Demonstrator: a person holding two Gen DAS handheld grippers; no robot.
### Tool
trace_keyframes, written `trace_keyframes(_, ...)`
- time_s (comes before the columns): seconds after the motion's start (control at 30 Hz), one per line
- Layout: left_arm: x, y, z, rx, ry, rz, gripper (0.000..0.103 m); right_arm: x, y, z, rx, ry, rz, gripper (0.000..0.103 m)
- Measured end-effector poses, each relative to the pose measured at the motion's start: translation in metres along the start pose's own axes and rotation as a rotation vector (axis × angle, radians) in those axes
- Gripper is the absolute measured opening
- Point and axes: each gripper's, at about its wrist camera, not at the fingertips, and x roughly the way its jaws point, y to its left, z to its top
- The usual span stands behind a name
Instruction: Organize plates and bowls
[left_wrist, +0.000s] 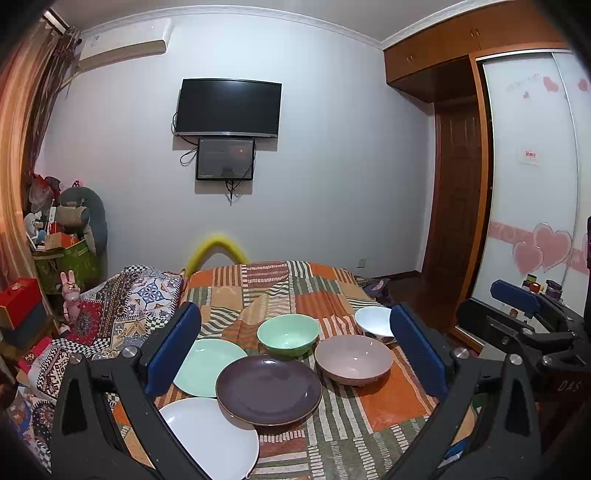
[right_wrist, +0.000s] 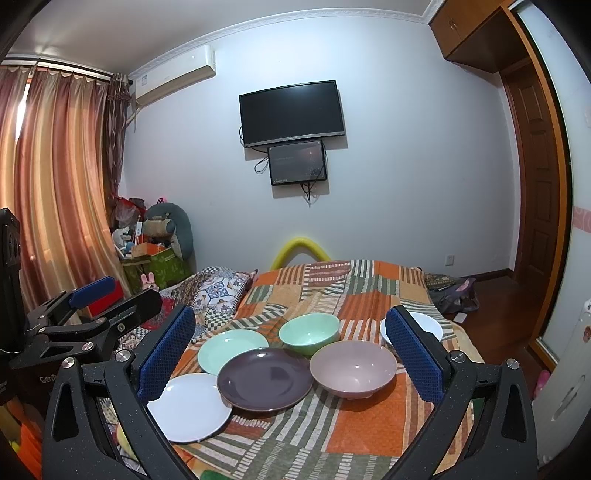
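**Six dishes on a patchwork bedspread, both grippers wide open above them**

We see a bedroom from two cameras, one on each handheld gripper, both looking slightly downward over a bed covered by a striped orange, green and cream bedspread (left_wrist: 388, 398). On it lie three plates and three bowls, grouped close together.

Nearest us is a white plate (left_wrist: 214, 439). A dark purple plate (left_wrist: 269, 387) lies just beyond it, its edge overlapping both the white plate and a mint green plate (left_wrist: 207, 363) to its left. Behind the purple plate stands a mint green bowl (left_wrist: 288, 334). To the right sits a dusty pink bowl (left_wrist: 353, 359), and further back right a white bowl (left_wrist: 373, 320), partly hidden by a gripper finger.

The left gripper (left_wrist: 295, 354) has its blue-padded jaws spread fully apart, framing the dishes and holding nothing. The right gripper (right_wrist: 291, 354) is likewise spread wide and empty. Neither touches any dish.

On the far wall hang a dark television (left_wrist: 228, 108) and a smaller screen (left_wrist: 225, 158) below it. Curtains (right_wrist: 55, 206) hang at the left.
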Motion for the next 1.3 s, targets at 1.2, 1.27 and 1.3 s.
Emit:
trace_keyframes(1.2,0.0020,0.0010,-0.0022,-0.007,0.003,-0.011,0.103,0.0021,-0.0009,0.0001,0.002,0.003,-0.003,0.103)
trace_keyframes(1.27,0.0017,0.0006,-0.0019,-0.008,0.002,-0.012,0.103,0.0021,-0.0010,0.0000,0.003,0.003,-0.002,0.103)
trace_keyframes(1.3,0.0015,0.0004,-0.0018,-0.008,0.001,-0.011,0.103,0.0021,-0.0009,0.0001,0.003,0.004,-0.003,0.103)
